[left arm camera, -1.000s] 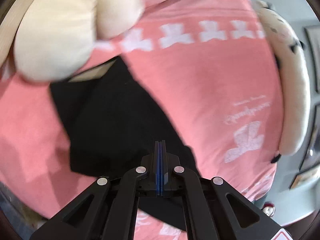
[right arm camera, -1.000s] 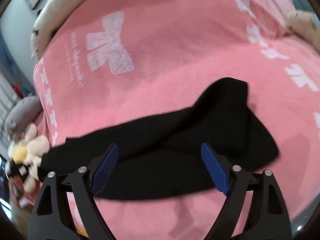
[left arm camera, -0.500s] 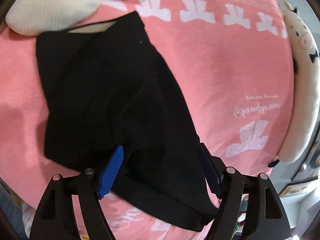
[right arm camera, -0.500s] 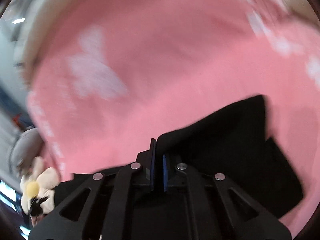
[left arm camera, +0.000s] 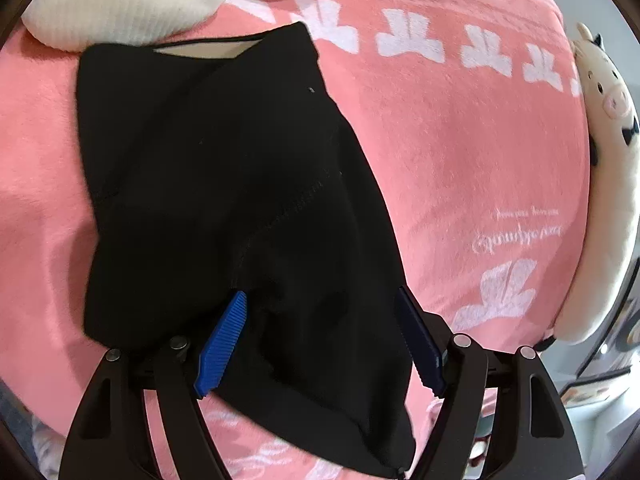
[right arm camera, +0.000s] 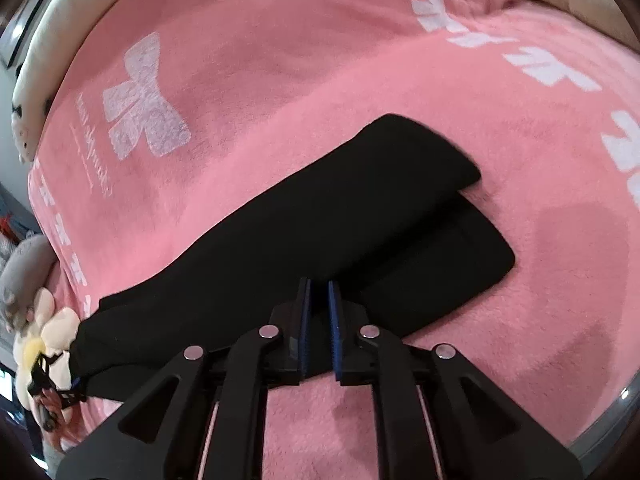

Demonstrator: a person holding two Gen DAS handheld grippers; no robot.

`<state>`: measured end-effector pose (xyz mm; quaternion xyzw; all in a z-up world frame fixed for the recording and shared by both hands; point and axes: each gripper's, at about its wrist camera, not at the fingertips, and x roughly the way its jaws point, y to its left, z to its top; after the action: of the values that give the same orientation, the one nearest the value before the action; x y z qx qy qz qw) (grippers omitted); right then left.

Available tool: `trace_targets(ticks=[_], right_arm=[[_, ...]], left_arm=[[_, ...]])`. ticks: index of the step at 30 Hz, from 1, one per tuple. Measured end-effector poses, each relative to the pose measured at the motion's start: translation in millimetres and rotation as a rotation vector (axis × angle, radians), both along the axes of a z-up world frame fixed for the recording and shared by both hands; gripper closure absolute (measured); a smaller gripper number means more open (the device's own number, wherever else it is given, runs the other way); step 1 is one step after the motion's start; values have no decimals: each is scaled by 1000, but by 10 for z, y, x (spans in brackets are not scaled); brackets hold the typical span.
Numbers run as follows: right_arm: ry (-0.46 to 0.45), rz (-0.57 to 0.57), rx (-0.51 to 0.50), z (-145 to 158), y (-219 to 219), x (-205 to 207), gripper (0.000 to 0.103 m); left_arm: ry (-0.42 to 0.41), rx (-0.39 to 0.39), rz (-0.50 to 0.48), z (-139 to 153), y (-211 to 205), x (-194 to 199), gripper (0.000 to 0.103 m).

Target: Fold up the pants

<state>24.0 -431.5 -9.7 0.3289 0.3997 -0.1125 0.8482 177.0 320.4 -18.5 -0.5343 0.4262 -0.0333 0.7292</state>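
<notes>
On the pink blanket (right arm camera: 280, 60) the black pants (right arm camera: 320, 232) lie partly folded; left claw (left arm camera: 320, 344) gapes wide over the cloth, right claw (right arm camera: 318, 328) pinches its near edge, so the fold-over appears due next.

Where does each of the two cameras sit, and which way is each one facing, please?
Left wrist: sits on the left tongs, looking down along their open blue pads at the black pants; only the tongs show.
Right wrist: sits on the right tongs, looking down at the pants' folded leg end; pads nearly together on the fabric.
Shared: the pants, the pink blanket and the cow plush.
</notes>
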Motion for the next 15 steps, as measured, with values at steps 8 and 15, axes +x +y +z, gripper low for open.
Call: trace_targets(ticks=[8, 15], right_arm=[[-27, 18, -57, 214, 133, -64, 92], [-1, 10, -116, 167, 253, -107, 49]], left_arm=[[-196, 35, -74, 531, 123, 41, 103], [-15, 177, -72, 343, 550, -427, 103]])
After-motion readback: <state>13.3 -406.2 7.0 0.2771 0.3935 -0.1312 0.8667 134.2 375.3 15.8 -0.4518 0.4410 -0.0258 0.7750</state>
